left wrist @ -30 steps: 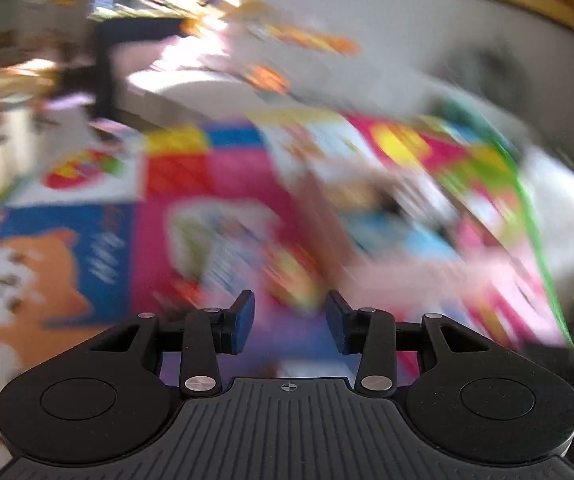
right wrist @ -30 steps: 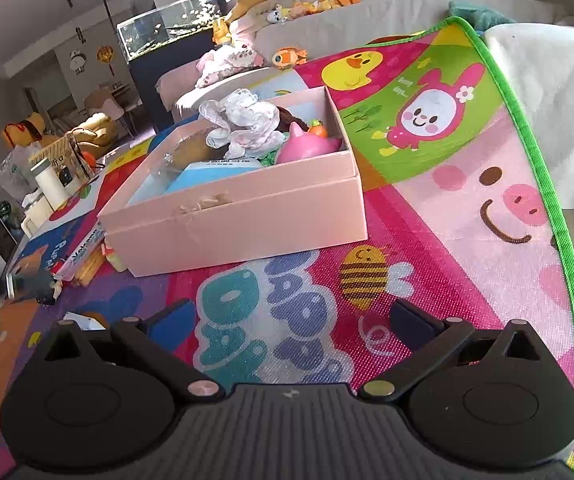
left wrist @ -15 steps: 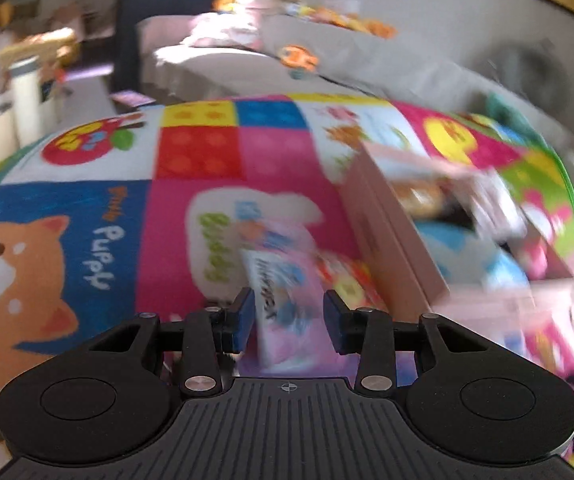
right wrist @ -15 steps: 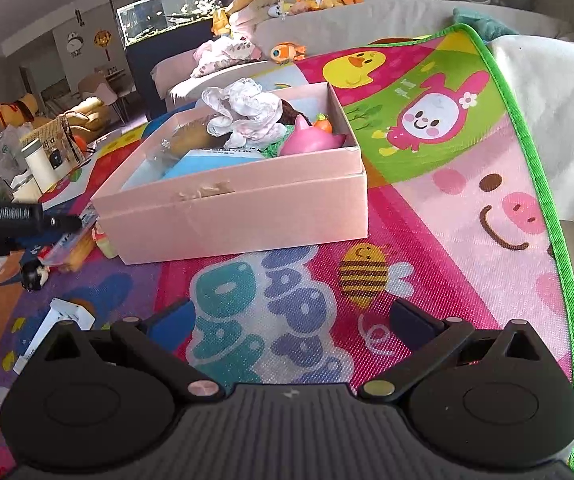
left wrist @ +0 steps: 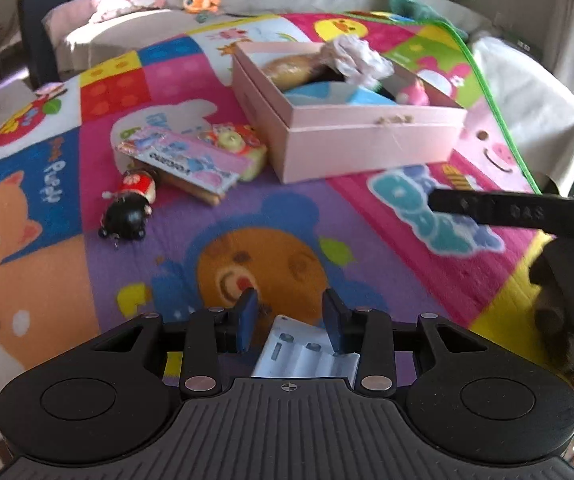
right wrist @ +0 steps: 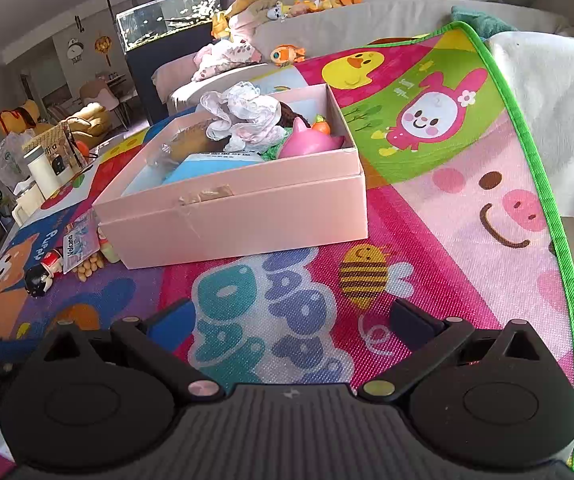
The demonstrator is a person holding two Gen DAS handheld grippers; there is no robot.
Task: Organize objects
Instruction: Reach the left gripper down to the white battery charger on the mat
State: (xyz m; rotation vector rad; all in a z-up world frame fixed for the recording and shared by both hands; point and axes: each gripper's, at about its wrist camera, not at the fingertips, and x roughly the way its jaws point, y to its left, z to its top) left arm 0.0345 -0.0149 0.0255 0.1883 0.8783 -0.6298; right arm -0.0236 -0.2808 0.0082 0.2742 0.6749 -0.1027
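Note:
A pink box (left wrist: 367,140) (right wrist: 239,216) stands on the colourful play mat, holding white lace cloth (right wrist: 247,116), a pink toy (right wrist: 311,146) and a blue packet (right wrist: 207,166). Left of it lie a snack packet (left wrist: 187,158), a yellow toy camera (left wrist: 235,144) and a small black-haired doll (left wrist: 127,208) (right wrist: 41,276). My left gripper (left wrist: 289,322) is open, fingers a little apart, low over a white battery holder (left wrist: 307,354) lying under it. My right gripper (right wrist: 291,320) is wide open and empty, in front of the box.
The play mat (right wrist: 447,200) has a green edge on the right with a white blanket (right wrist: 559,100) beyond. A sofa with soft toys (left wrist: 195,2) and a fish tank (right wrist: 167,20) stand behind. The right gripper's finger (left wrist: 519,212) crosses the left view.
The left gripper has swung from a blurred sweep over the mat back and down over the white battery holder. The right gripper has stayed open and nearly still.

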